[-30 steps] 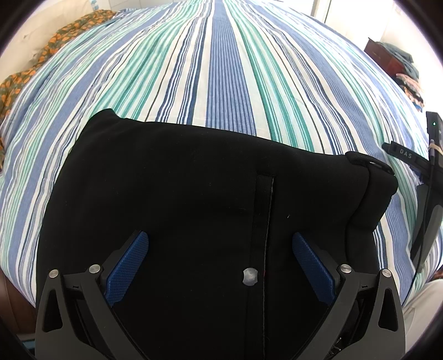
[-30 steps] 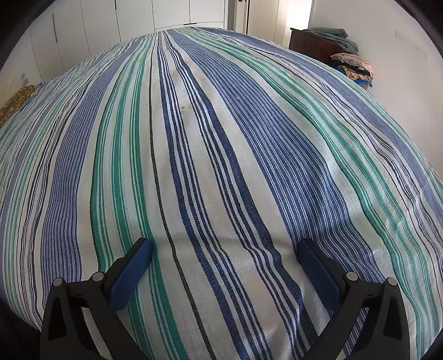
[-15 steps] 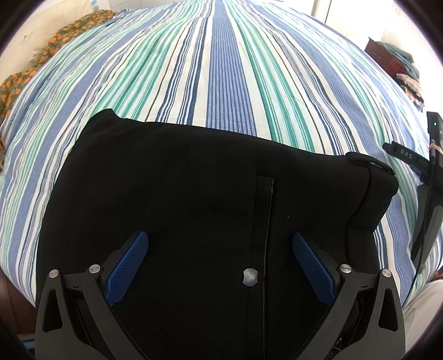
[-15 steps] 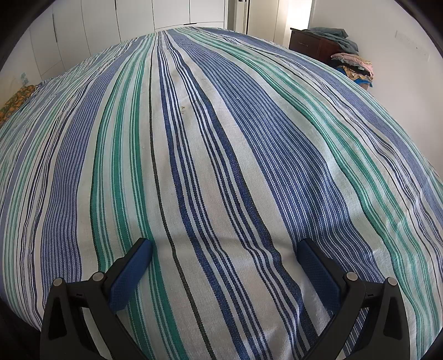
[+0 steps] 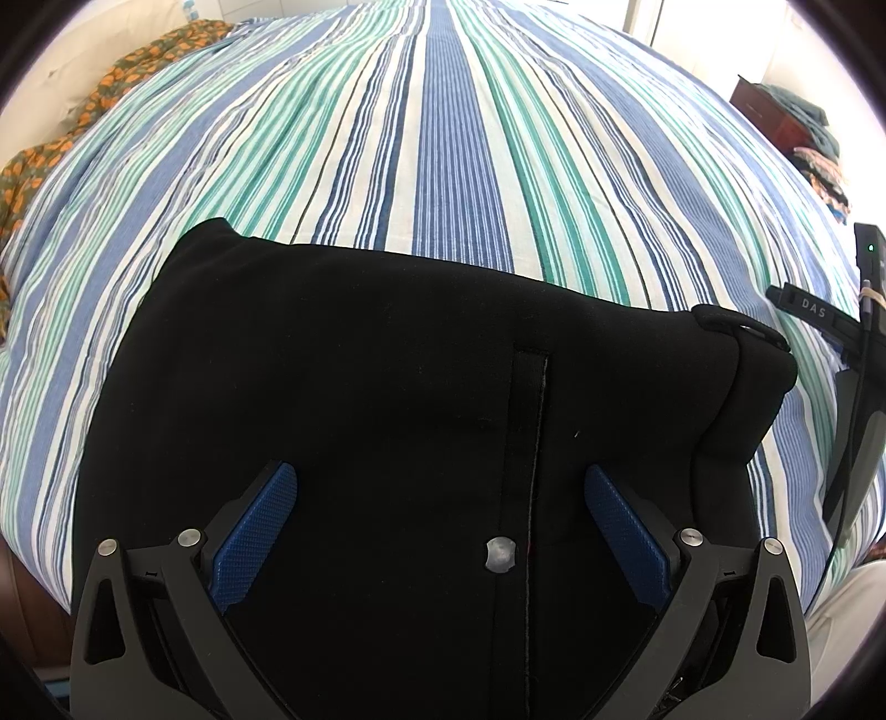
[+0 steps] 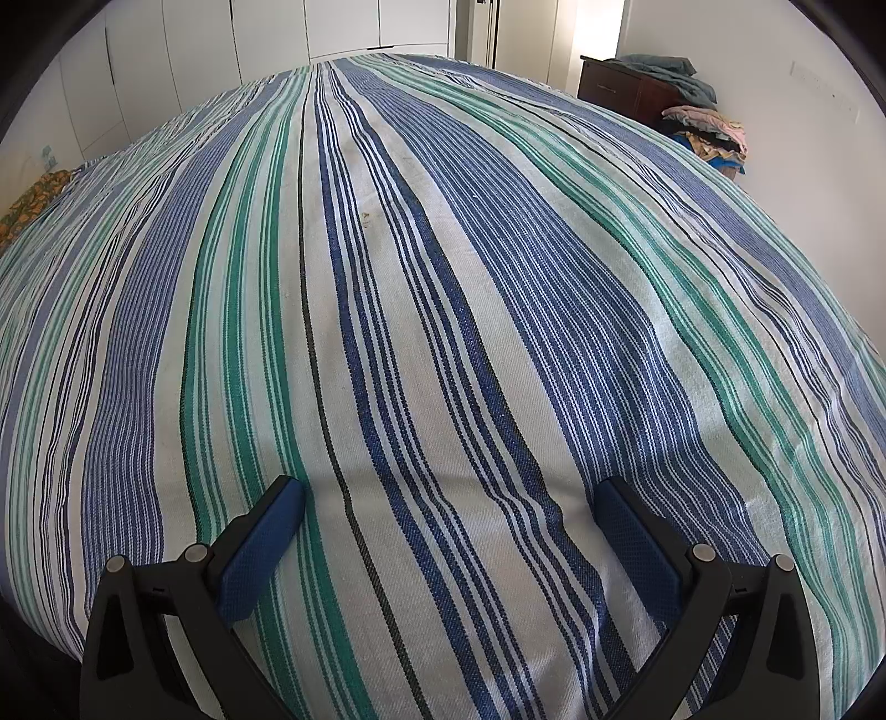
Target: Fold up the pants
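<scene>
Black pants [image 5: 387, 387] lie folded into a compact block on the striped bedspread [image 5: 443, 138], near the bed's front edge. A metal button [image 5: 500, 554] and a dark seam show on top. My left gripper [image 5: 440, 487] hovers just above the pants, open, its blue pads wide apart with nothing between them. At the right edge of the left wrist view, part of the other gripper's black body [image 5: 853, 399] shows beside the pants. The right wrist view holds only bare bedspread [image 6: 443, 277]; my right gripper [image 6: 448, 498] stands open over it, holding nothing.
An orange patterned cloth [image 5: 83, 116] lies at the bed's far left. A dark wooden cabinet [image 6: 626, 88] with piled clothes [image 6: 703, 133] stands by the right wall. White closet doors [image 6: 343, 27] line the far side. A pale trouser leg [image 5: 841, 609] of the person shows at lower right.
</scene>
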`<state>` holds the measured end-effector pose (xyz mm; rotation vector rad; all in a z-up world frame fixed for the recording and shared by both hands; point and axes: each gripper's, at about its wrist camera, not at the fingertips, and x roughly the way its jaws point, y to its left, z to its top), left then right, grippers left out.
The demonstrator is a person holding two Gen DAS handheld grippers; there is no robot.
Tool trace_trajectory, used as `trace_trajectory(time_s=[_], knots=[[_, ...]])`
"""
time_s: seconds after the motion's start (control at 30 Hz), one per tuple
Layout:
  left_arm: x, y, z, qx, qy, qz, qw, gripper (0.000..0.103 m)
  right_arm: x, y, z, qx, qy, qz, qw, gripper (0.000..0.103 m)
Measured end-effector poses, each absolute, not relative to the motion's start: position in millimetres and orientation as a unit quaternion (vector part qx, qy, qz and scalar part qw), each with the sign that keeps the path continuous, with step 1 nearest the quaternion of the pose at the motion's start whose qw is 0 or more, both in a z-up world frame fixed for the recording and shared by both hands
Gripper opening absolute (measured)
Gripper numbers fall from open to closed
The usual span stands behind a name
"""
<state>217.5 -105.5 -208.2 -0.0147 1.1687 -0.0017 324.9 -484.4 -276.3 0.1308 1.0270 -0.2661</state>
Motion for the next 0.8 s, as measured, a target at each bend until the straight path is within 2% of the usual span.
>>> trace_trajectory(time_s=[0.8], knots=[[218.5, -103.9, -208.4, -0.007, 0.551, -0.001, 0.834, 0.103, 324.9, -484.5, -276.2, 0.062, 0.489, -0.127, 0.86, 0.103]])
